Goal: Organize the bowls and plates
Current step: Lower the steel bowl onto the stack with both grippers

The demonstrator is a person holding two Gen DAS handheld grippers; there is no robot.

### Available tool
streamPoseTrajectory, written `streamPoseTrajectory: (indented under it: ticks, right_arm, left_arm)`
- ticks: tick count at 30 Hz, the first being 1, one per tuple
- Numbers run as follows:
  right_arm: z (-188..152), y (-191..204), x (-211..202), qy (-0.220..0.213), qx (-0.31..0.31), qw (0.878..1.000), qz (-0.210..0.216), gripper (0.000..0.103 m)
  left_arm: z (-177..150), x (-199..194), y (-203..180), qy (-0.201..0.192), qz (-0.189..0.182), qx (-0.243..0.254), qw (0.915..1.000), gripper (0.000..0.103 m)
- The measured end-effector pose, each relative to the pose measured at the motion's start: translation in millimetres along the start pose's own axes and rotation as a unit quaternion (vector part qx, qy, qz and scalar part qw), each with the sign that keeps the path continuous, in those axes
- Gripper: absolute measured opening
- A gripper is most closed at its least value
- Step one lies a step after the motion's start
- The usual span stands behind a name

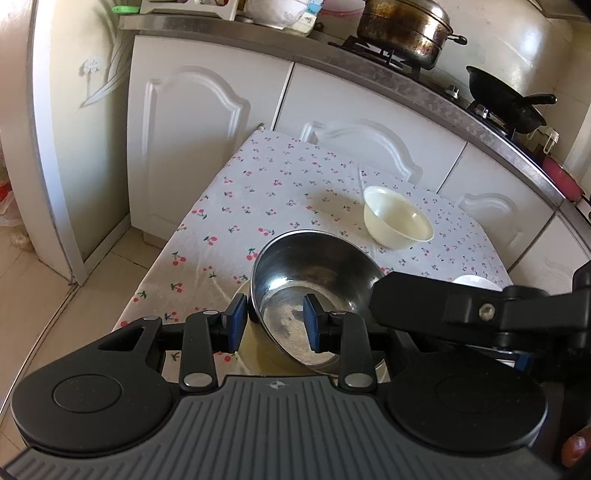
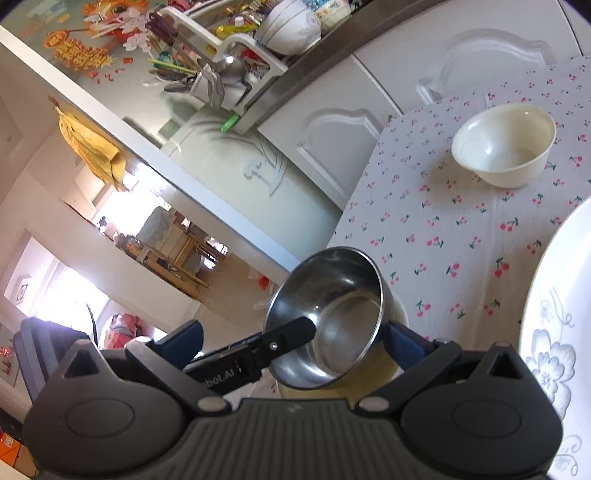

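Observation:
A steel bowl (image 1: 314, 273) sits tilted inside a pale cream bowl (image 1: 258, 354) at the near edge of the cherry-print table (image 1: 258, 192). My left gripper (image 1: 274, 321) straddles the steel bowl's near wall, one blue pad outside and one inside. A clear gap shows beside the inner pad, so it is open. In the right wrist view the right gripper (image 2: 293, 343) stands wide open around the steel bowl (image 2: 332, 317), its right pad close to the bowl's side. A second cream bowl (image 2: 506, 144) stands upright farther back. A white flowered plate (image 2: 554, 332) lies at the right.
White cupboard doors (image 1: 195, 140) stand right behind the table. On the counter above are a stained pot (image 1: 406, 29) and a black wok (image 1: 506, 103) on a stove, and a dish rack (image 2: 229, 66). The floor (image 1: 55, 295) drops away left of the table.

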State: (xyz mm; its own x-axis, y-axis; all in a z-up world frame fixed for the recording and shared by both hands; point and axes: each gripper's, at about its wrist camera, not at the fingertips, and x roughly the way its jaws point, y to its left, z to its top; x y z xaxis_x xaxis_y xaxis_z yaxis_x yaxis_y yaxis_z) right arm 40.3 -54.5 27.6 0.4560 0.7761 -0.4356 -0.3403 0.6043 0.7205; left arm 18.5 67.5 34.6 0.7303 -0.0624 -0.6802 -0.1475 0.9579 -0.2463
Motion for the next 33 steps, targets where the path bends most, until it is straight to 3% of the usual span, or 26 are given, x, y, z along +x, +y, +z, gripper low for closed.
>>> streamPoseTrajectory:
  ticks: [6, 10, 11, 20, 26, 33]
  right_arm:
    - [-2, 2, 2, 0.006, -0.015, 1.0, -0.003, 0.103]
    - [-2, 4, -1, 0.001, -0.027, 1.0, -0.005, 0.103]
    - [-1, 4, -2, -0.002, -0.033, 0.999, -0.007, 0.103]
    - [2, 9, -16, -0.041, -0.072, 0.996, -0.031, 0.103]
    - [7, 4, -25, -0.077, -0.091, 0.99, -0.076, 0.103]
    - [14, -10, -37, -0.102, -0.086, 0.987, -0.092, 0.103]
  left_arm:
    - [-3, 2, 1, 0.001, 0.001, -0.006, 1.0, 0.035]
    - [-4, 1, 1, -0.002, -0.001, -0.014, 0.9999, 0.043]
    - [-5, -1, 1, -0.006, -0.004, -0.014, 0.9999, 0.048]
    - [-2, -13, -2, -0.034, 0.011, -0.015, 0.9993, 0.061]
    - [1, -13, -7, -0.038, 0.011, -0.012, 0.9992, 0.074]
    - [3, -7, -19, -0.034, 0.006, 0.0, 0.9994, 0.081]
